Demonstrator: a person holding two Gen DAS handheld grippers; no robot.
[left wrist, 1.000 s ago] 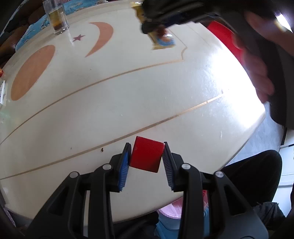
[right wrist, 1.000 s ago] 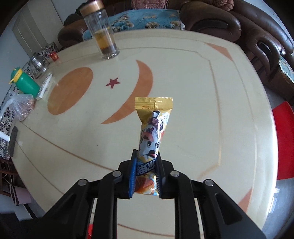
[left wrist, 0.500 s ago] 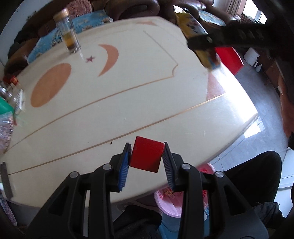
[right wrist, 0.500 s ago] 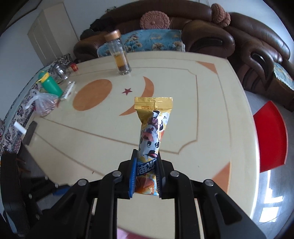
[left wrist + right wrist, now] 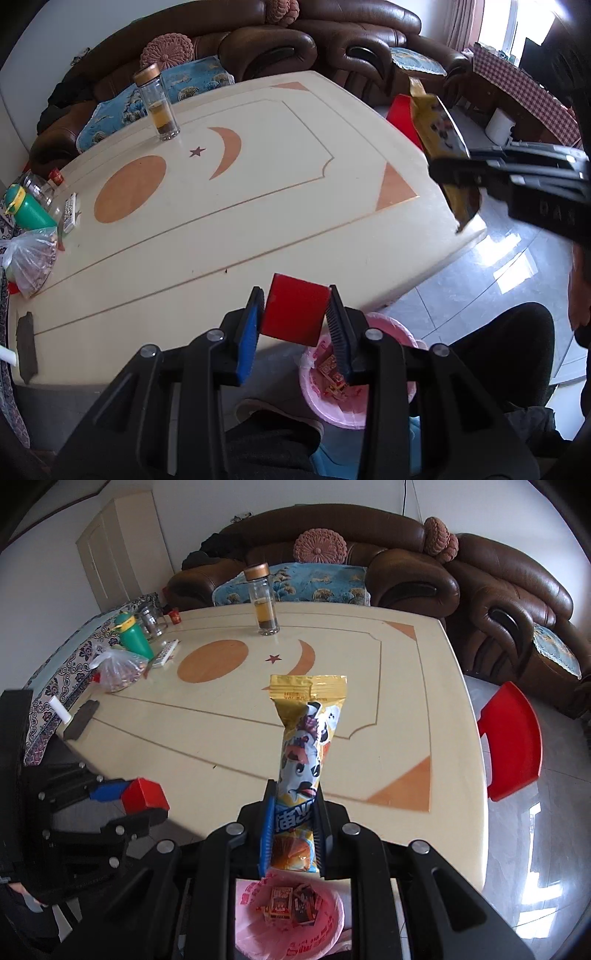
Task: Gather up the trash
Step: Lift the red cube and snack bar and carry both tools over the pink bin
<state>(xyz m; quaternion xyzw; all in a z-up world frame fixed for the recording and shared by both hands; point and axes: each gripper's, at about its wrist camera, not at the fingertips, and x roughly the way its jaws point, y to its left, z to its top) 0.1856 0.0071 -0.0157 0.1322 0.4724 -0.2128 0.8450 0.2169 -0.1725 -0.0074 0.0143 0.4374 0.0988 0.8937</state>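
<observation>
I've got both loads over the pink bin [image 5: 291, 923], bottom centre of frame: right hand-held gripper [image 5: 291, 834] pinching snack wrapper [image 5: 304, 746] upright, left hand-held gripper [image 5: 293, 325] clamping red box [image 5: 293, 314].

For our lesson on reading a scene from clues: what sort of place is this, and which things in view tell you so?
Most likely a home living room. A brown leather sofa with round cushions stands behind a cream table, and a glass tea bottle stands on it.

Both grippers — left gripper [image 5: 295, 325], right gripper [image 5: 293, 834] — have pulled back over the bin [image 5: 291, 938].
</observation>
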